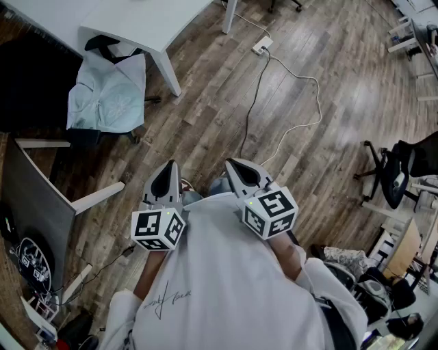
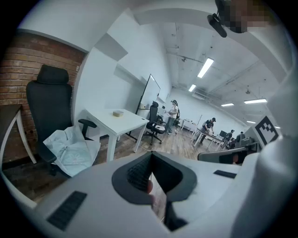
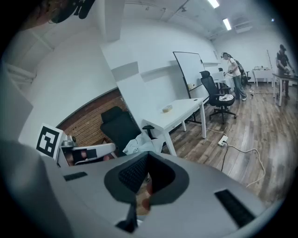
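Note:
In the head view I hold both grippers close in front of a white shirt [image 1: 226, 287], above a wooden floor [image 1: 308, 157]. My left gripper [image 1: 166, 169] points forward, its jaws closed tip to tip with nothing between them. Beside it, my right gripper [image 1: 237, 165] is likewise shut and empty. Each carries a marker cube [image 1: 158, 230]. In the left gripper view the left gripper [image 2: 150, 156] aims toward a white table [image 2: 116, 122]. The right gripper [image 3: 148, 158] in its own view faces the same table [image 3: 179, 111].
A black chair draped with a pale cloth [image 1: 106, 92] stands by the white table [image 1: 137, 20] ahead left. A power strip [image 1: 262, 46] and white cable [image 1: 301, 102] lie on the floor ahead. Another black office chair [image 1: 397, 174] is at right, a grey panel [image 1: 34, 198] at left. People stand far off [image 2: 173, 111].

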`<act>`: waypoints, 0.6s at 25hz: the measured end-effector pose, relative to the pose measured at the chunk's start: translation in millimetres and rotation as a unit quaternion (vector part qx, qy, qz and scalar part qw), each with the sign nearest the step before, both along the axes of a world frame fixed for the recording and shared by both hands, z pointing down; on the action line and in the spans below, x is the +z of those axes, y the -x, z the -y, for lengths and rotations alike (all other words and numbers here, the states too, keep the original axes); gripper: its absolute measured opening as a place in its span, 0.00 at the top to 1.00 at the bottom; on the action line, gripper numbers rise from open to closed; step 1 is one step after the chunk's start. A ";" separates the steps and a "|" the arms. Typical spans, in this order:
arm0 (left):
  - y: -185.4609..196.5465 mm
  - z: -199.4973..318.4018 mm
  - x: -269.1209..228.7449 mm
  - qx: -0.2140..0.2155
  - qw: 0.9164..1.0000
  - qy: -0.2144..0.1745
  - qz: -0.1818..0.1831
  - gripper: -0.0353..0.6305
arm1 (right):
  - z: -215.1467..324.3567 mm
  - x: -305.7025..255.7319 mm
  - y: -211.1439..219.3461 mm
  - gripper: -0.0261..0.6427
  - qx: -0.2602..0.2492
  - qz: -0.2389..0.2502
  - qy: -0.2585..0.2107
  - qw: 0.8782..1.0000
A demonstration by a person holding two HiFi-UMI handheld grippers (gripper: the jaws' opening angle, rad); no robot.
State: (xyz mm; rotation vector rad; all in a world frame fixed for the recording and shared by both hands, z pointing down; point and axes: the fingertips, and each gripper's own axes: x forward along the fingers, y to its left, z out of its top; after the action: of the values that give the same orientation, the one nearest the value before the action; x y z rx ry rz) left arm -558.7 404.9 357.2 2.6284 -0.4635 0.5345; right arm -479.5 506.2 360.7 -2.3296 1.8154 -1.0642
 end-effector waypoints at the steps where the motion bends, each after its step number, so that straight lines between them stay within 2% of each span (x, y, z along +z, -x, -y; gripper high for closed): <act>1: -2.7 -1.0 0.3 0.001 1.000 0.000 0.001 0.94 | 0.2 -0.5 -4.2 0.95 0.001 -0.001 -0.003 1.000; 8: -24.4 -9.5 1.5 0.006 1.000 0.000 0.001 0.94 | -2.6 -2.2 -25.7 0.95 -0.009 -0.016 -0.011 1.000; 15: -62.9 -33.1 -0.3 0.014 0.999 0.015 -0.024 0.94 | -21.0 -2.9 -45.2 0.95 -0.044 -0.025 -0.022 0.998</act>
State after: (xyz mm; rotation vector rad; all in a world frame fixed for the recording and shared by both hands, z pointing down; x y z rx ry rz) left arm -495.8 438.0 356.9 2.6156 -0.4018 0.4811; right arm -434.4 527.2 357.8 -2.2927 1.9544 -0.9735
